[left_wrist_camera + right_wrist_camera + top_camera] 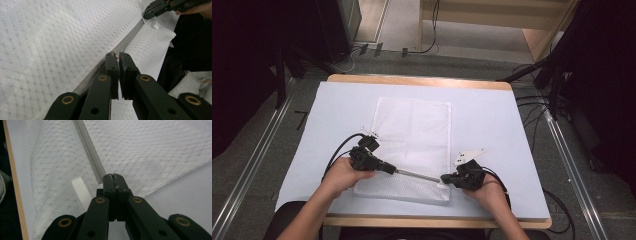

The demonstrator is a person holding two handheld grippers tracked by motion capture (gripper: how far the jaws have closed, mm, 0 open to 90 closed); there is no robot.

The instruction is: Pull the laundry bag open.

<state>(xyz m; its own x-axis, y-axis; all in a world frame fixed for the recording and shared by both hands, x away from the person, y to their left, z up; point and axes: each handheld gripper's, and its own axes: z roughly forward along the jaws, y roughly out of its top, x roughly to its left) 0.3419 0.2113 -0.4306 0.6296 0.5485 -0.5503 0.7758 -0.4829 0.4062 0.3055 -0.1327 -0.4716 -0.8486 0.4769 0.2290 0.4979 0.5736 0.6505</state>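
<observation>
On the left, the left gripper [393, 170] lies low over the near left part of the white mesh bag [412, 130], held in the person's left hand [343, 175]. In the left gripper view its jaws stand almost together, pinched on a small brass-coloured zipper pull [117, 56] at their tips, with only a thin slit of light between the pads lower down. The grey zipper [127, 41] runs away from those tips along the bag toward the other gripper, which shows at the far end of that line.

Between the two grippers, in the high view, the zipper shows as a taut thin line across the bag's near edge. The bag itself lies flat on the pale blue table cover [492, 120], stretching away from both grippers toward the far side.

On the right, the right gripper [445, 178], in the right hand [489, 192], sits at the bag's near right corner. Its jaws are pressed shut on the end of the zipper (the fabric edge is caught right at the tips). Just to the left of those jaws lies a short white ribbed loop tab [81, 190], sewn to the bag.
</observation>
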